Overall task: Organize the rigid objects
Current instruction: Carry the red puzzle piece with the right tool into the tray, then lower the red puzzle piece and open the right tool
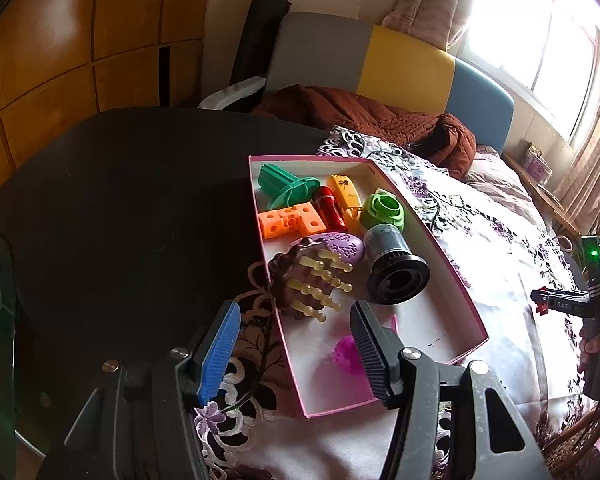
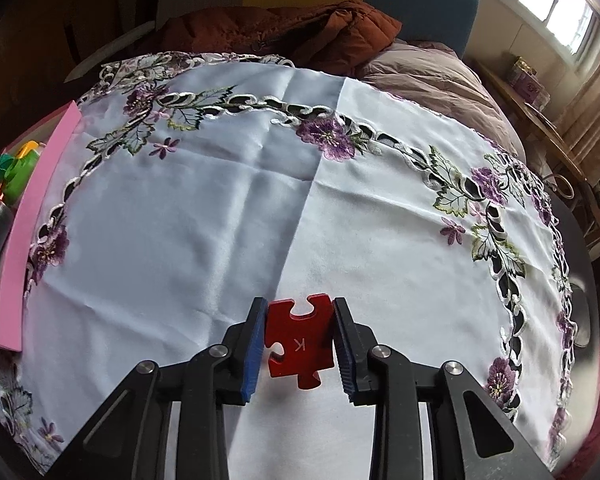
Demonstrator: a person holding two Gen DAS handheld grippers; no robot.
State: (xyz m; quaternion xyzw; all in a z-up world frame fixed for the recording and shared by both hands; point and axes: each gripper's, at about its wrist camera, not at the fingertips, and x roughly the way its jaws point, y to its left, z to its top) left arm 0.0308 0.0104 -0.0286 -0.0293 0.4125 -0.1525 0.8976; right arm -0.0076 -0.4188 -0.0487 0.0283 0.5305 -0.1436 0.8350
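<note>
Left wrist view: left claw [image 1: 296,352] hangs open and empty over the near end of the pink box [image 1: 466,322], jaws straddling its near-left wall. Box sits on the embroidered cloth [image 1: 496,248] on the dark counter [image 1: 120,200]. Already inside: green spool [image 1: 286,186], orange block [image 1: 290,222], red cylinder [image 1: 331,208], yellow piece [image 1: 344,192], green ring [image 1: 384,210], purple egg [image 1: 342,246], black cylinder [image 1: 394,272], brown peg brush [image 1: 308,284], a magenta item [image 1: 346,354] half hidden behind the finger. The other tool shows at far right, held in a hand [image 1: 598,346].

Right wrist view: right claw [image 2: 300,340] is closed on the red puzzle piece [image 2: 300,344], pads pressing both its sides, piece low over the cloth [image 2: 220,220]. Can't tell whether it's lifted clear yet. Box edge [image 2: 36,200] is well off to the left.

Step, as I read it: last loose piece grabbed, transfer pending. Next: lift, carry left, clear the box wall, drop in the free near-right floor. Watch the left claw over that end, and a thin piece slipping in the grip.
</note>
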